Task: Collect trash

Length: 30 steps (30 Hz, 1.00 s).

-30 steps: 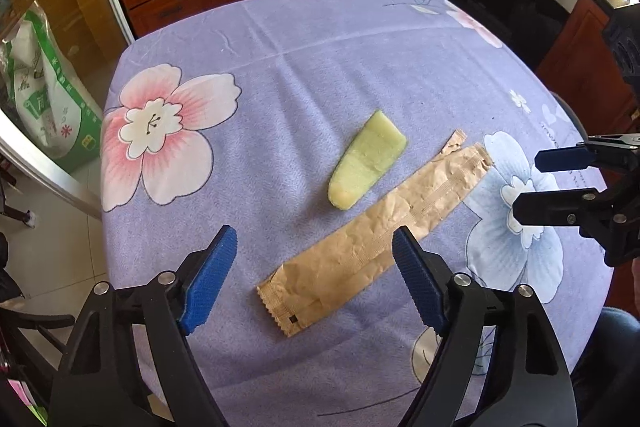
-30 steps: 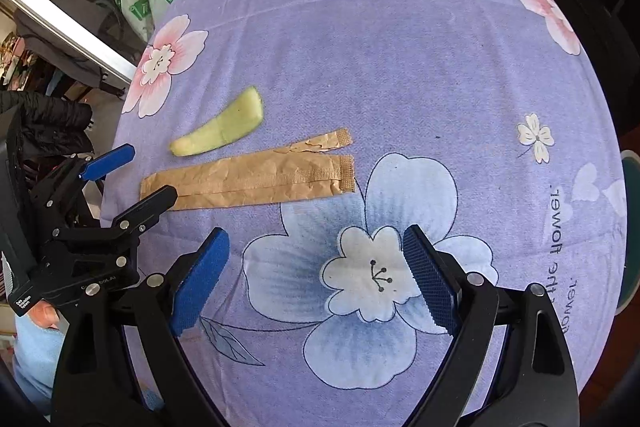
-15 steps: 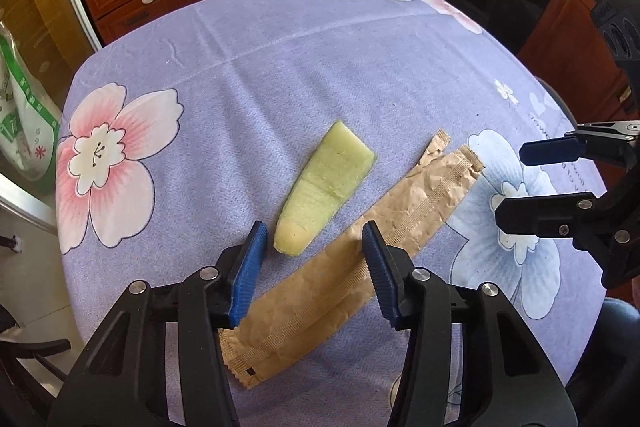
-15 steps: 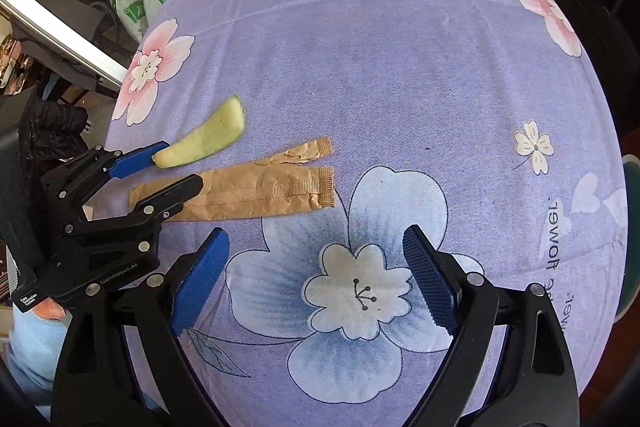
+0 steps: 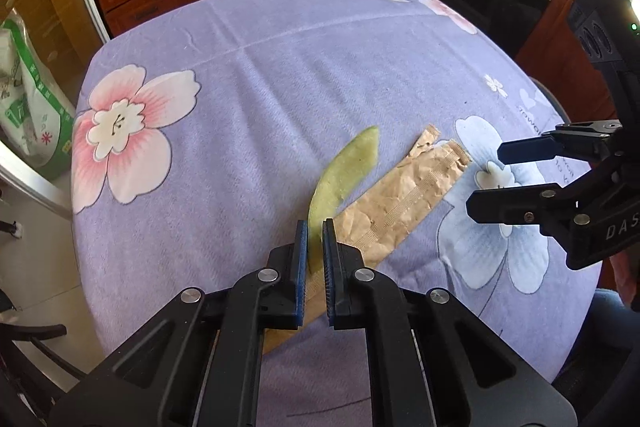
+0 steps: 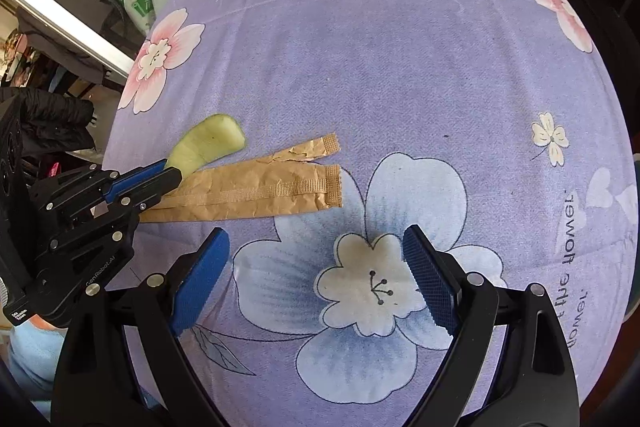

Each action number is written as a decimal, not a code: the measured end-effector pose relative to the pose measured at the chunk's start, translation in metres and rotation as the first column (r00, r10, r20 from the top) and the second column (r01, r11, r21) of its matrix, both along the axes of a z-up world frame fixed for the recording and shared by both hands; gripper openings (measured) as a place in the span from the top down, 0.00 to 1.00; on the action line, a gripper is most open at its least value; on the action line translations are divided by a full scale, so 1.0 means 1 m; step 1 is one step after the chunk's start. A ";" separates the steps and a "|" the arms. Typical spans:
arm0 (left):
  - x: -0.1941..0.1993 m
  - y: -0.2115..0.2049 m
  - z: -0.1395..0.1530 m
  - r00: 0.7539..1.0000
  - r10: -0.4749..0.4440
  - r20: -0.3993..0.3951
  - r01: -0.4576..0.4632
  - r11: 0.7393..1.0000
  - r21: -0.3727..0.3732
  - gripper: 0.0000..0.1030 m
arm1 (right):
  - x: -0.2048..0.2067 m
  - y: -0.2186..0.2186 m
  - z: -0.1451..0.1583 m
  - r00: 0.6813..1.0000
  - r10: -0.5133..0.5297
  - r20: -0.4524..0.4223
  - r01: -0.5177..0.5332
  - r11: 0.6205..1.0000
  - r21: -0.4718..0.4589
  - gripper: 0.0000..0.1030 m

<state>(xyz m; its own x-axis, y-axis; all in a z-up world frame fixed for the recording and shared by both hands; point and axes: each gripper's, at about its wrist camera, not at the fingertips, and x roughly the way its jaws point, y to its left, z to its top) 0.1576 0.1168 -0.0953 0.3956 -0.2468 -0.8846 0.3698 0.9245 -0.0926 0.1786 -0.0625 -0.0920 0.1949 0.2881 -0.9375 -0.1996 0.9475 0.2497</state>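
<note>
Gripping the near end of the peel (image 5: 347,174), our left gripper (image 5: 315,233) has its blue pads pressed close on either side of the pale green strip. The peel curves away toward the far side, its far end lifted slightly off the tablecloth (image 5: 280,75). Just right of it we note the brown wrapper (image 5: 404,203), lying flat and creased, its near end passing under the left gripper. Our right gripper (image 6: 316,267) hovers with jaws spread wide over the blue flower print (image 6: 372,291), near the wrapper's torn end, holding nothing.
</note>
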 end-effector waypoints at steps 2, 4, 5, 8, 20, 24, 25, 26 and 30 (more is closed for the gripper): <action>-0.006 0.011 0.001 1.000 0.023 -0.009 -0.023 1.000 -0.010 0.92 | -0.002 0.008 -0.001 1.000 0.025 0.004 -0.025 1.000 -0.006 0.18; -0.011 0.023 0.004 0.998 0.061 -0.016 -0.061 0.998 -0.029 0.92 | -0.003 0.016 -0.001 0.999 0.041 0.010 -0.041 0.999 0.000 0.18; -0.012 0.029 0.005 0.997 0.076 -0.018 -0.077 0.996 -0.034 0.92 | -0.005 0.021 0.000 0.999 0.052 0.012 -0.052 0.999 0.007 0.18; -0.017 0.037 0.002 0.995 0.096 -0.032 -0.097 0.995 -0.032 0.92 | -0.010 0.033 -0.001 0.996 0.089 0.016 -0.089 0.995 0.036 0.18; -0.033 0.041 -0.004 0.994 0.079 -0.080 -0.085 0.994 -0.073 0.92 | 0.002 0.062 -0.004 0.987 0.148 0.059 -0.149 0.989 0.001 0.28; -0.034 0.057 -0.005 0.988 0.118 -0.096 -0.126 0.989 -0.077 0.92 | 0.005 0.081 -0.007 0.978 0.193 0.078 -0.192 0.981 -0.029 0.28; -0.034 0.062 -0.005 0.987 0.129 -0.099 -0.137 0.987 -0.078 0.91 | 0.005 0.087 -0.008 0.975 0.206 0.084 -0.204 0.978 -0.041 0.28; -0.034 0.066 -0.004 0.985 0.143 -0.096 -0.150 0.986 -0.073 0.89 | 0.004 0.093 -0.009 0.971 0.218 0.094 -0.214 0.975 -0.055 0.28; -0.031 0.080 -0.004 0.980 0.175 -0.095 -0.182 0.981 -0.068 0.84 | -0.001 0.110 -0.012 0.956 0.268 0.120 -0.256 0.961 -0.107 0.22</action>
